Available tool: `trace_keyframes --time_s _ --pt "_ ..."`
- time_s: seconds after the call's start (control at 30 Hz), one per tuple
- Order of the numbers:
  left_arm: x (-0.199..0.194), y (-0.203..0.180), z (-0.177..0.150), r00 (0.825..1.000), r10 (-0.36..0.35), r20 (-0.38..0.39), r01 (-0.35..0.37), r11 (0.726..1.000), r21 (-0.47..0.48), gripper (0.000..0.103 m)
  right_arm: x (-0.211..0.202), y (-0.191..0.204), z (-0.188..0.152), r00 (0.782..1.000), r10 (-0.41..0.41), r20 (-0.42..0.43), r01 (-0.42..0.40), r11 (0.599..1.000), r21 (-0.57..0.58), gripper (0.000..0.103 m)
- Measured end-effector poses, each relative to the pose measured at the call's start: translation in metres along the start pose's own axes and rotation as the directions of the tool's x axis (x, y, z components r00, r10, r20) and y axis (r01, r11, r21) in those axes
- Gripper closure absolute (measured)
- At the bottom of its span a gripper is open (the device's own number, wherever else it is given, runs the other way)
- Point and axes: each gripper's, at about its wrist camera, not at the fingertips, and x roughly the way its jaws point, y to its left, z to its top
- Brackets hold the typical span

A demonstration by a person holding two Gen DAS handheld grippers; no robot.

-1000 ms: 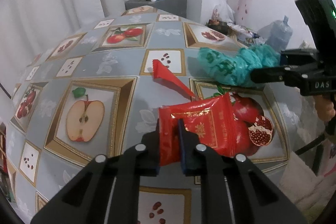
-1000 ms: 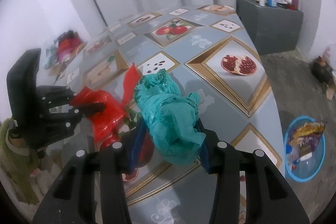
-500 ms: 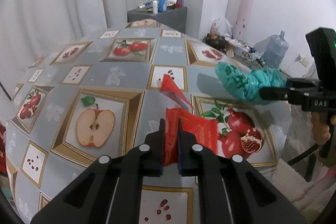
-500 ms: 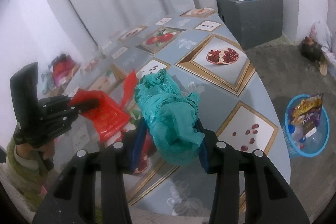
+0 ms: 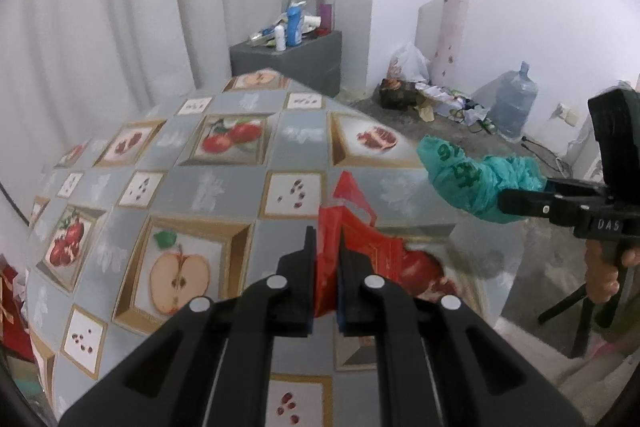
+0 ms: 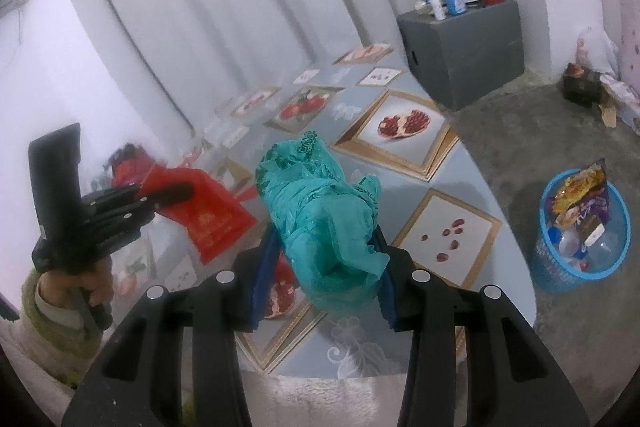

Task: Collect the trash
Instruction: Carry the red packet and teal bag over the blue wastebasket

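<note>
My left gripper [image 5: 325,267] pinches the red wrapper [image 5: 360,247] above the table [image 5: 224,183]. My right gripper [image 6: 324,267] clamps the teal bag [image 6: 320,219]. The bin [image 6: 580,239] sits on the floor to my right, nearer the right gripper.

The left gripper [image 5: 325,251] pinches a red wrapper [image 5: 352,247] above the counter [image 5: 224,187]; the right gripper [image 5: 520,205] clamps a teal bag [image 5: 468,179].

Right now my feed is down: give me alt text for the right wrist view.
The right claw grips a crumpled teal plastic bag above the fruit-print table. At left, the left claw holds a red wrapper. A blue basket already holding trash sits on the floor at right.
</note>
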Motion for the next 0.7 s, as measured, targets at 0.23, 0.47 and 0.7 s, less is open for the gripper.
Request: trace_keyframes --time_s 0.23,0.47,0.7 --pt "0.003 -0.025 0.032 0.998 -0.056 0.013 0.056 0.997 0.046 0.096 -0.03 -0.014 0.004 0.993 -0.026 0.114 0.021 0.999 0.042 0.062" --pt "0.017 -0.066 0.075 0.992 -0.122 0.038 0.117 0.985 0.129 0.096 -0.064 -0.048 0.01 0.973 -0.102 0.205 0.08 0.99 0.114 0.062" --pt "0.048 -0.132 0.115 0.977 -0.215 0.012 0.204 0.942 0.265 0.096 -0.109 -0.106 0.009 0.929 -0.253 0.27 0.192 0.954 0.231 0.062"
